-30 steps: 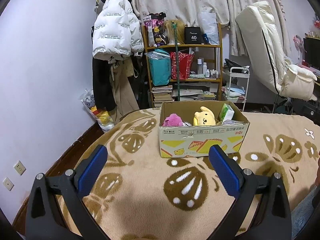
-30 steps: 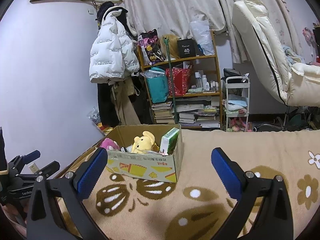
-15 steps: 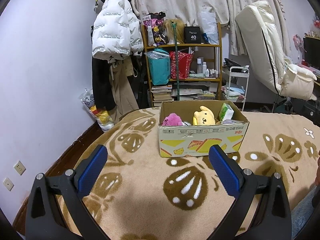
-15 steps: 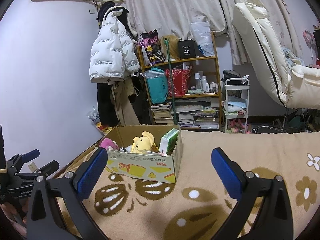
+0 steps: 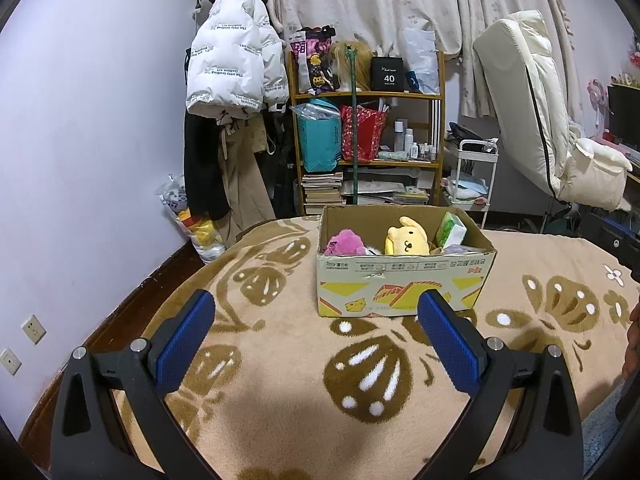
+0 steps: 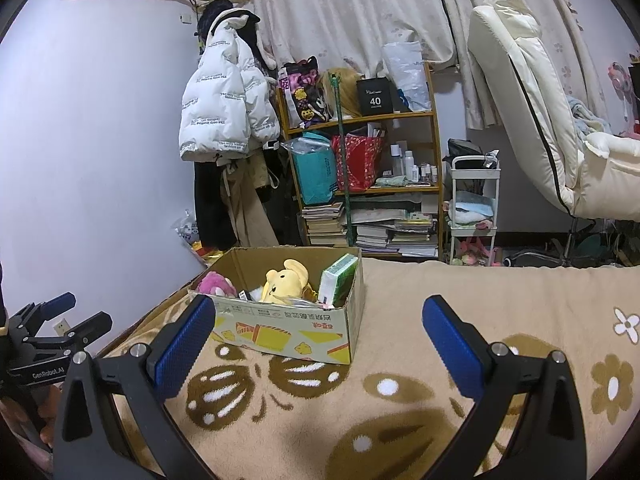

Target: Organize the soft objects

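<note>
A cardboard box (image 5: 404, 288) stands on the beige patterned blanket (image 5: 280, 360). Inside it sit a pink plush (image 5: 345, 242), a yellow plush dog (image 5: 406, 237) and a green tissue pack (image 5: 451, 230). My left gripper (image 5: 316, 336) is open and empty, a short way in front of the box. In the right wrist view the box (image 6: 296, 326) lies ahead to the left with the yellow plush (image 6: 285, 282), pink plush (image 6: 216, 283) and tissue pack (image 6: 338, 280) in it. My right gripper (image 6: 318, 340) is open and empty. The left gripper (image 6: 56, 332) shows at that view's left edge.
A shelf (image 5: 368, 140) of bags and books stands behind the bed, with a white puffer jacket (image 5: 232, 64) hanging to its left. A small white cart (image 5: 474, 176) and a cream recliner (image 5: 552, 128) stand at the right. The blanket's left edge drops to a dark floor (image 5: 136, 304).
Both views have shifted only slightly. Both grippers stay open and empty, and the box and its contents have not moved.
</note>
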`<state>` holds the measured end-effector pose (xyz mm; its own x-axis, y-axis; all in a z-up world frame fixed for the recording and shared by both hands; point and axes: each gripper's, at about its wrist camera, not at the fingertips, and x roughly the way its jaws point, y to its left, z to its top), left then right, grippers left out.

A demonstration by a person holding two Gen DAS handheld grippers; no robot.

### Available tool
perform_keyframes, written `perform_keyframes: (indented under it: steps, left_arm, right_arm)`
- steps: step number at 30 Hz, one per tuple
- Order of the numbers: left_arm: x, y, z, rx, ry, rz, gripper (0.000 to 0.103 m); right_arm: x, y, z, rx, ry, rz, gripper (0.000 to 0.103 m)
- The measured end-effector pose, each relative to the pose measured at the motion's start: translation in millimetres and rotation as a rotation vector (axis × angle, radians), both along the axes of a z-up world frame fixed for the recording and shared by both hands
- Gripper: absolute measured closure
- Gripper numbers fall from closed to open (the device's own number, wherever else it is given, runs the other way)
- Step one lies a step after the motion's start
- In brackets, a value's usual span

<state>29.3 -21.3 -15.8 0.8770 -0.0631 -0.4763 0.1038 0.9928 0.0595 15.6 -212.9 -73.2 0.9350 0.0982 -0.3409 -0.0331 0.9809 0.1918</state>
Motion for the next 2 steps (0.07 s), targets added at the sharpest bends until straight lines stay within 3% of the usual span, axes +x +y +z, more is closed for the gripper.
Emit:
perform_keyframes:
  steps: [2]
  left_arm:
    - [0.0, 0.5, 0.3, -0.005, 0.001, -0.002, 0.003]
  right_arm:
    - [-0.4, 1.2, 0.3, 0.002, -0.001, -0.002, 0.000]
